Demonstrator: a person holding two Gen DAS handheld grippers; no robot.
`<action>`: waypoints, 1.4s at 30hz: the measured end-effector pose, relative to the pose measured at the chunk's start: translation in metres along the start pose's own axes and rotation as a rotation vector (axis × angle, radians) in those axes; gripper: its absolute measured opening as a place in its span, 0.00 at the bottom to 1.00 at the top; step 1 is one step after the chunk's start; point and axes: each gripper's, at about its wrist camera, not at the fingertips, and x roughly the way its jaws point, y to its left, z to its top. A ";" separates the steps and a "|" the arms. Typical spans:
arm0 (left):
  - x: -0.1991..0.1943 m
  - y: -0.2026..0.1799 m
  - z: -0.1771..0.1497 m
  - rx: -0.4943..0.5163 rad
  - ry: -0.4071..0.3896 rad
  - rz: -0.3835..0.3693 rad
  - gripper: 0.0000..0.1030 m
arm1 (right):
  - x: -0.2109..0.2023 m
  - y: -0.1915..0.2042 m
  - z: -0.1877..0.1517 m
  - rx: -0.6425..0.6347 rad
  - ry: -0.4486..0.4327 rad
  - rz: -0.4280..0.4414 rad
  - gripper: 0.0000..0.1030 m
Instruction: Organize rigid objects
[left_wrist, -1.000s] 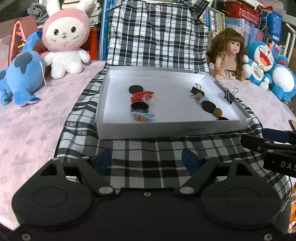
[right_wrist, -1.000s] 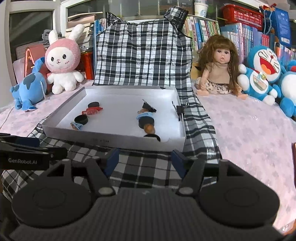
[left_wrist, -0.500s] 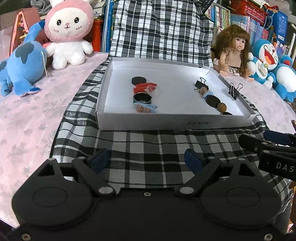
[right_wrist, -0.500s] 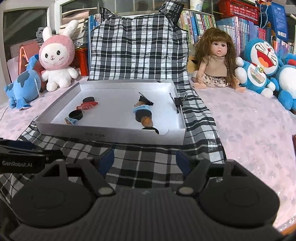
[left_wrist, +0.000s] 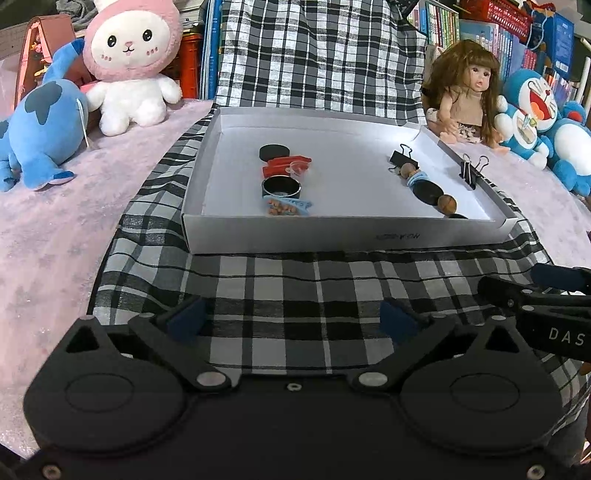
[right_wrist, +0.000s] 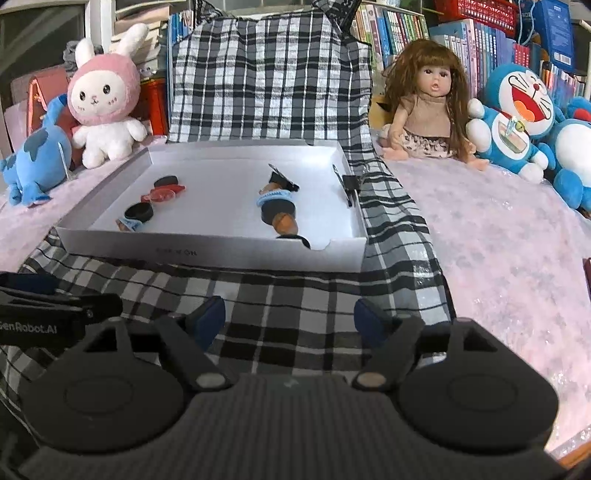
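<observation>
A shallow white box (left_wrist: 332, 232) lies on a checked cloth (left_wrist: 295, 295). Its left row holds a black disc (left_wrist: 274, 152), red clips (left_wrist: 286, 166), a black ring (left_wrist: 281, 186) and a blue beaded clip (left_wrist: 288, 206). Its right row holds a binder clip (left_wrist: 402, 158), a blue band (left_wrist: 416, 179), a dark oval piece (left_wrist: 427, 192) and a brown nut (left_wrist: 447, 203). Another binder clip (left_wrist: 471, 171) grips the right wall. My left gripper (left_wrist: 291, 317) hovers over the cloth short of the box, its jaws opening with nothing between them. My right gripper (right_wrist: 289, 321) is beside it, open and not holding anything, facing the box (right_wrist: 221, 251).
A pink tablecloth (right_wrist: 498, 240) spreads around the checked cloth. A blue plush (left_wrist: 40, 129) and a bunny plush (left_wrist: 129, 62) sit at the back left. A doll (right_wrist: 424, 110) and blue cat plushes (right_wrist: 517, 118) sit at the back right. Books (right_wrist: 461, 40) line the wall behind.
The left gripper's fingers have spread wider apart, and the right gripper's a little. Both hands stay in about the same place. The things in the box have not moved.
</observation>
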 end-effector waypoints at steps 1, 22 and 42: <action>0.000 0.001 -0.001 -0.006 -0.003 -0.001 1.00 | 0.001 0.000 0.000 -0.001 0.008 -0.005 0.83; 0.003 -0.006 -0.009 0.042 -0.025 0.054 1.00 | 0.008 0.001 -0.010 -0.012 0.032 -0.002 0.87; 0.002 -0.005 -0.010 0.037 -0.024 0.060 1.00 | 0.005 0.003 -0.014 -0.009 0.031 -0.007 0.89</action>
